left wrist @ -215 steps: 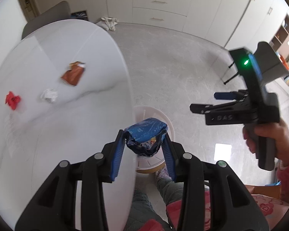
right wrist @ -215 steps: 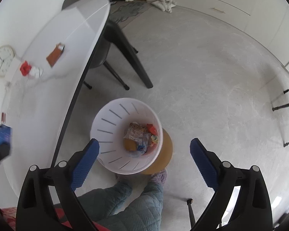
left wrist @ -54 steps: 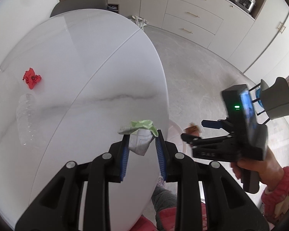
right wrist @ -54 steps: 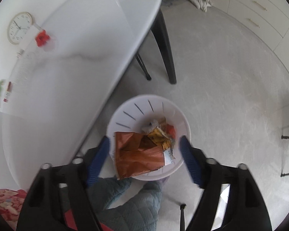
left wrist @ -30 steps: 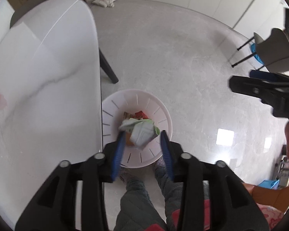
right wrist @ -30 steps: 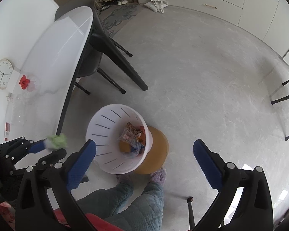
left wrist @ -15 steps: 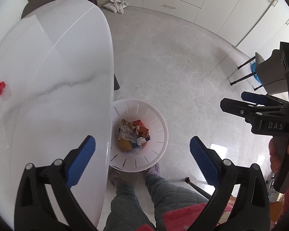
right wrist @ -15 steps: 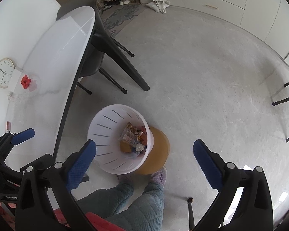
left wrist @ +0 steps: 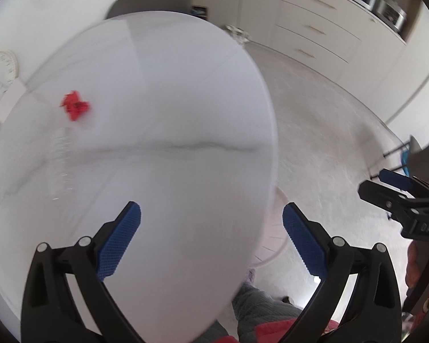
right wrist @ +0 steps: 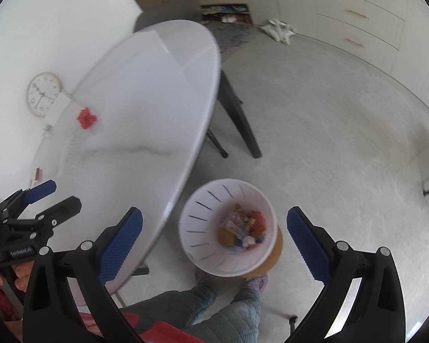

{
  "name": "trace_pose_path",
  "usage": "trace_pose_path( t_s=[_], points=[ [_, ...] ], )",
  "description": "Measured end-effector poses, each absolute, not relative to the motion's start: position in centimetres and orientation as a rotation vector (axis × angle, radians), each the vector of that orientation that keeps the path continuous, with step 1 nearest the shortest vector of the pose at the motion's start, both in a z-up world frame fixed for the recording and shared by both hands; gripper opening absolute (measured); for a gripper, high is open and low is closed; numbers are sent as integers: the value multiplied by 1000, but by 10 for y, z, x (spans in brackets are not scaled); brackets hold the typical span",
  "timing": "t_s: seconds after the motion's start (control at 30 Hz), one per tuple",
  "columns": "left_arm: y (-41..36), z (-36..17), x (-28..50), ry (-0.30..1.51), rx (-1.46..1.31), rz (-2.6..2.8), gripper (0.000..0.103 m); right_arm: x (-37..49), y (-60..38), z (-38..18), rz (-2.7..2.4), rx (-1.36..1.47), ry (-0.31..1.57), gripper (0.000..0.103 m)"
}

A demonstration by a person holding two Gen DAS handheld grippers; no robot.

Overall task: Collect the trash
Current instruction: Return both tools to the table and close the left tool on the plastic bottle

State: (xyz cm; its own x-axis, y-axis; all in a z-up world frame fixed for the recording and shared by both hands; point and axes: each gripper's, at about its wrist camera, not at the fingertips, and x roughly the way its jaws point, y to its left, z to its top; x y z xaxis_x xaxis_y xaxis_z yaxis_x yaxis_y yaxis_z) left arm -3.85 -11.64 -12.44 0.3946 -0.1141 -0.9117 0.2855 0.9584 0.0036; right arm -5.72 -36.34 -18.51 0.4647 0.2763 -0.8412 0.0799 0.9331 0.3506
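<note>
A crumpled red scrap (left wrist: 75,108) lies on the white marble table (left wrist: 171,114) at the far left; it also shows in the right wrist view (right wrist: 86,119). A clear plastic bottle (left wrist: 60,160) lies near it, faint. My left gripper (left wrist: 211,237) is open and empty above the table's near end. My right gripper (right wrist: 214,237) is open and empty above the white slotted bin (right wrist: 203,240), which holds several wrappers. The bin's rim (left wrist: 274,254) peeks out past the table edge in the left wrist view.
A wall clock (right wrist: 43,94) leans at the table's back. A grey chair (right wrist: 168,11) stands behind the table. The bin rests on a round wooden stool (right wrist: 274,257). The person's legs (right wrist: 223,308) are below. Cabinets (right wrist: 357,14) line the far wall.
The left gripper dropped the green-white wrapper into the bin, opened, and swung back over the table. The right gripper stayed open and tilted up toward the table.
</note>
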Motion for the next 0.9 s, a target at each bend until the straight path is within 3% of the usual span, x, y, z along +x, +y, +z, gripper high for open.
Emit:
trace_pose_path(
  t_s=[0.27,0.53,0.9],
  points=[
    [-26,-113,-14,1119,48,-86,95,-17,-292,-168,256,289,1071,100],
    [16,-114,4,1129,14,-29,95,9,-257,-159,290,249,1074,100],
    [54,-174,76,1271,-49,64,95,37,-234,-162,305,203,1117,100]
  ],
)
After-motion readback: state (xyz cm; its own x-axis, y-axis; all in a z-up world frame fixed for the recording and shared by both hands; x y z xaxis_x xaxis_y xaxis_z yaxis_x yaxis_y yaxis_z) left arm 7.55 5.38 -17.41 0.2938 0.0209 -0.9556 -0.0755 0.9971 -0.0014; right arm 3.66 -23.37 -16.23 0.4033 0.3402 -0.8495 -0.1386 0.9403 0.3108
